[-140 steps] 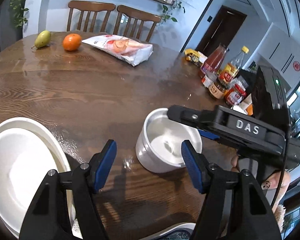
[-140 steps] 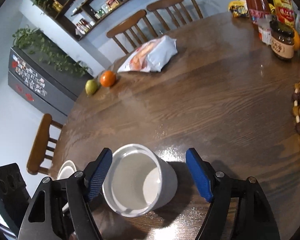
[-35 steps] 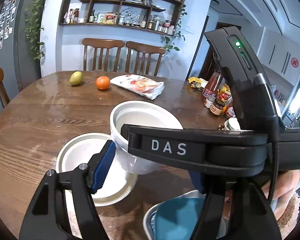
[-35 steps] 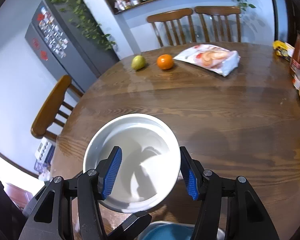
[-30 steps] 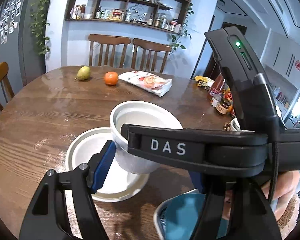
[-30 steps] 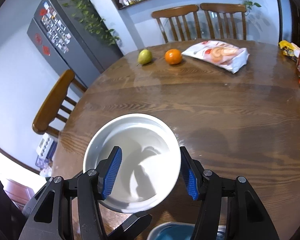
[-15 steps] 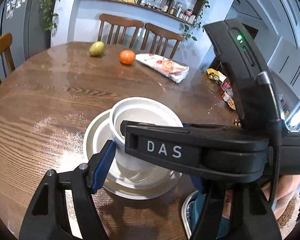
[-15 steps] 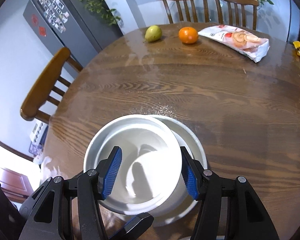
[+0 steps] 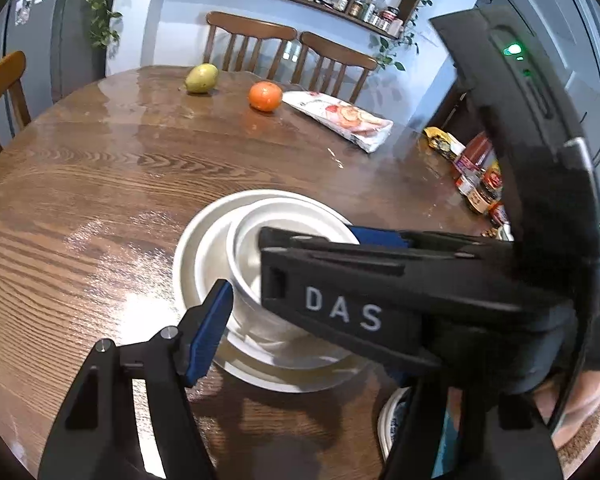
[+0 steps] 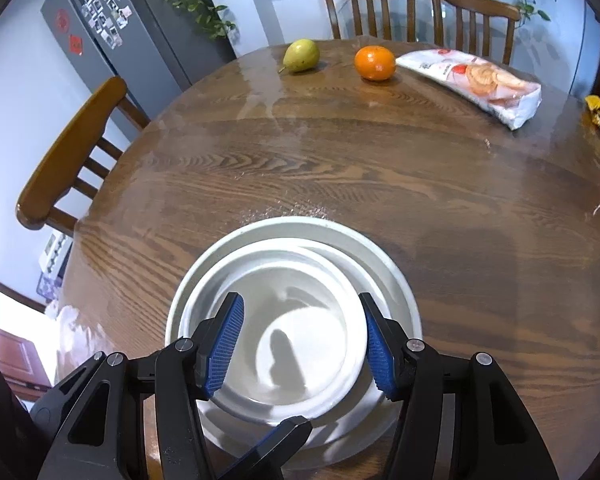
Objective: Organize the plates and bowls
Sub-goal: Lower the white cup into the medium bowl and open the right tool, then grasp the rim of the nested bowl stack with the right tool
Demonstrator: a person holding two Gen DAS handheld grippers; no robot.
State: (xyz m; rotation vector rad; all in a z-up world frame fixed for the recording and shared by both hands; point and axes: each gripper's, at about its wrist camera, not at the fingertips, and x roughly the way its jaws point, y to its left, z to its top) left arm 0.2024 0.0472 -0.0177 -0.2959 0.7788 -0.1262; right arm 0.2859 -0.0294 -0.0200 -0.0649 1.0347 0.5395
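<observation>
We are at the stacking step: the right gripper (image 10: 300,340) clamps the white bowl (image 10: 284,320) across its rim, one blue pad on each side, and holds it over the white plates (image 10: 392,276) near the front of the table (image 10: 340,168). Whether the bowl already rests on them, we cannot tell. The left gripper (image 9: 300,296) brackets the same bowl; its right finger is hidden, so its closure is unclear. Next we judge: seat, then release. The bowl is deep, glossy and empty.

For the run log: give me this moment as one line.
right gripper: shut on small white ceramic bowl | bowl: over wide white plate stack | left gripper: open | round wooden table
</observation>
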